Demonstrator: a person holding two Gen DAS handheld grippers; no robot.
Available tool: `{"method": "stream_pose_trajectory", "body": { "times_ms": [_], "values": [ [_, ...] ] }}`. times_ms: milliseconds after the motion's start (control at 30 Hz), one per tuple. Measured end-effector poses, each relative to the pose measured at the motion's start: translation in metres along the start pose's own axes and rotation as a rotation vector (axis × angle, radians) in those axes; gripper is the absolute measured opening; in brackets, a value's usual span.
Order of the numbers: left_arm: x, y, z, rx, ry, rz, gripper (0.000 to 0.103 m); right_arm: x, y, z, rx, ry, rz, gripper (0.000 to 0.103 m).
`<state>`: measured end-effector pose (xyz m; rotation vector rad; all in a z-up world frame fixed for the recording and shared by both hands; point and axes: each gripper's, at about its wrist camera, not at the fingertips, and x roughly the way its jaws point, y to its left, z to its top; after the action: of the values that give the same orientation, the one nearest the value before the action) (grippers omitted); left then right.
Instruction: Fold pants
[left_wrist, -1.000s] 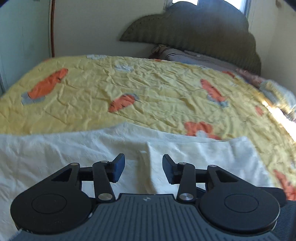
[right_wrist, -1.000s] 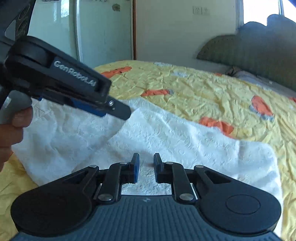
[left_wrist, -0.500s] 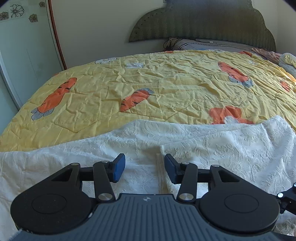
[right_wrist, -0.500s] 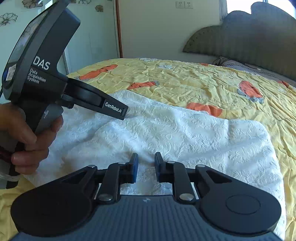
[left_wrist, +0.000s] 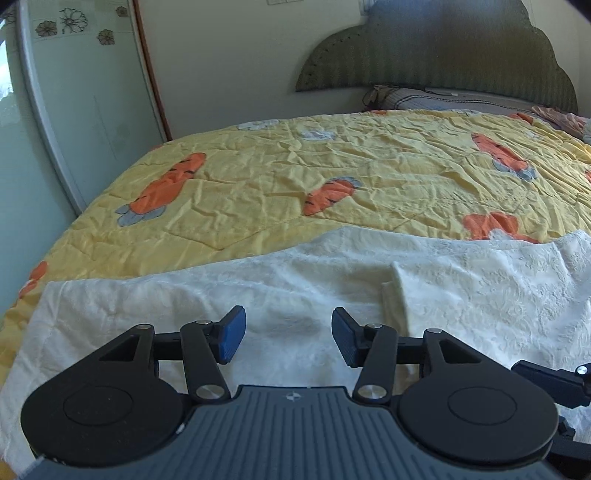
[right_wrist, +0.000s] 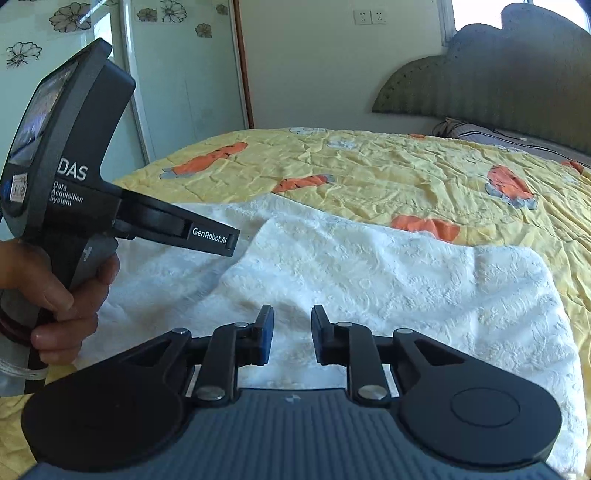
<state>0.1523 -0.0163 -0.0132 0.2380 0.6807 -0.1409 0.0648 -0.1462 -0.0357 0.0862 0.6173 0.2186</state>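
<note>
Left gripper (left_wrist: 286, 338) dips toward pants (left_wrist: 303, 295), fingers opening, empty | right gripper (right_wrist: 288, 336) slightly parted, empty | pants folded once, more folds left

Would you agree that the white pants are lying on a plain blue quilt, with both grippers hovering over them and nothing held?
Not quite: the quilt is yellow with orange carrot prints, not plain blue, as both wrist views show. The rest holds: the white pants lie on it, and the left gripper, its fingers opening, and the right gripper hover over the fabric with nothing held.

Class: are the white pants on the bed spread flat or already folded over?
Folded over, partly: on the pants one white layer lies across another, its raised edge showing in both views.
</note>
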Motion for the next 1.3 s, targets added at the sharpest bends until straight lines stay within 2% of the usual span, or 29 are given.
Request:
{"method": "stream_pose_trajectory", "body": {
  "times_ms": [33,100,167,233,300,367,433,533,600,700,833,867,900,1033,1133,1167,1200,1300],
  "values": [
    [-0.002,0.009,-0.004,-0.011,0.008,0.008,0.063,0.005,0.005,-0.001,-0.029,0.018,-0.007,0.021],
    [-0.001,0.025,-0.014,-0.027,0.047,0.027,0.064,0.013,0.011,-0.004,-0.074,0.027,-0.033,0.022],
    [-0.004,0.045,-0.023,-0.068,0.068,0.049,0.064,0.012,0.01,0.0,-0.036,0.014,-0.034,0.022],
    [-0.019,0.069,-0.028,-0.127,0.05,0.048,0.064,0.002,0.016,0.007,-0.039,-0.042,-0.023,0.022],
    [-0.034,0.094,-0.03,-0.194,0.024,0.06,0.064,-0.004,0.04,0.015,-0.15,-0.065,0.005,0.022],
    [-0.049,0.122,-0.034,-0.266,0.013,0.094,0.064,-0.007,0.071,0.018,-0.258,-0.083,0.051,0.022],
    [-0.059,0.148,-0.041,-0.339,0.028,0.132,0.064,-0.007,0.105,0.017,-0.36,-0.08,0.162,0.024],
    [-0.074,0.185,-0.058,-0.46,0.065,0.135,0.064,-0.005,0.152,0.009,-0.512,-0.075,0.261,0.029],
    [-0.083,0.207,-0.07,-0.554,0.096,0.092,0.064,-0.004,0.178,0.0,-0.629,-0.086,0.273,0.03],
    [-0.089,0.228,-0.085,-0.666,0.147,0.016,0.064,-0.002,0.208,-0.012,-0.8,-0.117,0.24,0.03],
    [-0.086,0.24,-0.1,-0.778,0.197,-0.086,0.065,0.001,0.23,-0.023,-0.921,-0.117,0.232,0.031],
    [-0.083,0.242,-0.104,-0.798,0.205,-0.104,0.065,0.001,0.233,-0.026,-0.942,-0.124,0.232,0.035],
    [-0.08,0.244,-0.107,-0.821,0.218,-0.114,0.065,0.002,0.238,-0.031,-0.973,-0.131,0.216,0.04],
    [-0.071,0.251,-0.112,-0.903,0.213,-0.177,0.069,0.013,0.254,-0.053,-1.118,-0.168,0.105,0.041],
    [-0.066,0.257,-0.115,-0.986,0.203,-0.237,0.071,0.021,0.263,-0.057,-1.19,-0.207,0.055,0.035],
    [-0.063,0.258,-0.115,-1.012,0.202,-0.262,0.071,0.025,0.266,-0.059,-1.212,-0.21,0.048,0.021],
    [-0.061,0.258,-0.114,-1.03,0.199,-0.283,0.071,0.028,0.268,-0.062,-1.233,-0.223,0.04,0.016],
    [-0.057,0.257,-0.112,-1.047,0.171,-0.333,0.072,0.026,0.265,-0.059,-1.219,-0.267,0.039,0.012]
  ]
}}
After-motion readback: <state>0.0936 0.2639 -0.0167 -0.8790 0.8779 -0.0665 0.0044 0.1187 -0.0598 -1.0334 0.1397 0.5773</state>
